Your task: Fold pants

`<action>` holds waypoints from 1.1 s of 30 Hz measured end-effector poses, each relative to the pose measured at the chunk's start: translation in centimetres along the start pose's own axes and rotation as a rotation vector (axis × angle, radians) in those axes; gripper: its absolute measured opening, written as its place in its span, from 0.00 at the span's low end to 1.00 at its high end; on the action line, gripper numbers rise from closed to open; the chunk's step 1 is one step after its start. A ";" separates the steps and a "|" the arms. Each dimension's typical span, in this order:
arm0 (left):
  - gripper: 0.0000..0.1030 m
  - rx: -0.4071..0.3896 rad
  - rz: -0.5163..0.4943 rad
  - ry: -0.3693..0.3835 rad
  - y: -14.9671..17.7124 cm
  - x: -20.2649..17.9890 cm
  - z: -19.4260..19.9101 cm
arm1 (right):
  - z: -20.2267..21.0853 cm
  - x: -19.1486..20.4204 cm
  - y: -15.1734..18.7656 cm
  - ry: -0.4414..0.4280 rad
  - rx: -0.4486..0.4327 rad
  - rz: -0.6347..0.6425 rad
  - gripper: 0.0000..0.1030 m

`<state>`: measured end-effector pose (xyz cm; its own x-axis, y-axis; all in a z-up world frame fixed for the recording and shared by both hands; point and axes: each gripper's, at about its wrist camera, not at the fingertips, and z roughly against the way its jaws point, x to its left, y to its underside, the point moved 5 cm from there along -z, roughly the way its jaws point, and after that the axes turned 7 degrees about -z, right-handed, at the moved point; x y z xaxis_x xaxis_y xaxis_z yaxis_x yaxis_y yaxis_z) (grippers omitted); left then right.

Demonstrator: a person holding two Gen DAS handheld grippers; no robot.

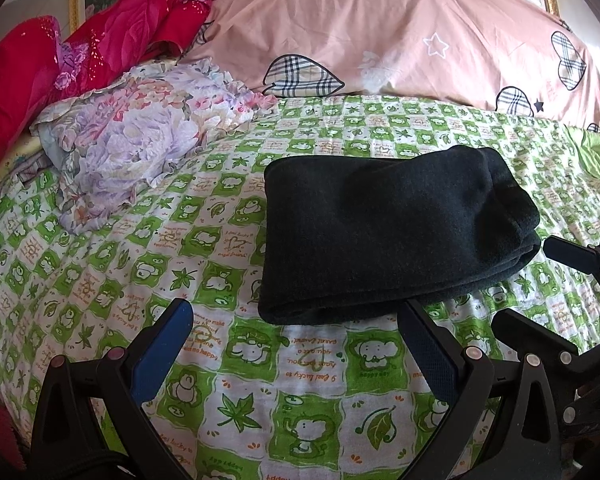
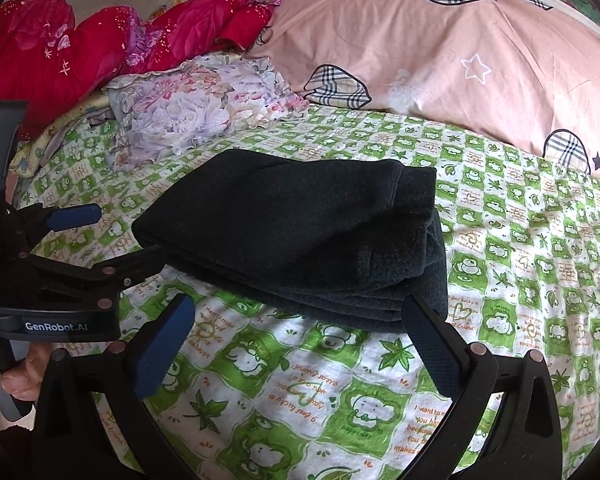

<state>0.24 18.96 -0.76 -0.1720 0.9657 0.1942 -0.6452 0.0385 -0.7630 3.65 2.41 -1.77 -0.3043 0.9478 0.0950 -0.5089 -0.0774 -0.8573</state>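
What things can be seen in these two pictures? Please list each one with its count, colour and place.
pants: one, dark, folded into a stack on the middle of the sheet.
sheet: one, green and white checks with cartoon prints, covering the bed.
quilt: one, pink with plaid hearts, along the far side.
floral cloth: one, pale lilac and pink, bunched at the far left.
red bedding: one heap, red with sparkles, behind the floral cloth.
left tool: one, black with blue pads, open, near the pants, empty.
right tool: one, black with blue pads, open, empty.
hand: one, holding the left tool's handle.
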 end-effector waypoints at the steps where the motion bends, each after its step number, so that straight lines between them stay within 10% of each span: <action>1: 0.99 -0.001 0.000 -0.001 0.0 0.0 0.0 | 0.0 0.0 -0.1 0.001 0.000 0.000 1.00; 33: 0.99 -0.007 -0.007 -0.009 -1.1 0.2 0.7 | 0.6 -0.5 -1.8 -0.007 0.002 -0.008 1.00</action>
<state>0.37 18.96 0.53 -0.1738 0.9631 0.2053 -0.6414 0.0475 -0.7657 4.27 1.94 0.06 -0.3053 0.9464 0.1056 -0.5130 -0.0701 -0.8555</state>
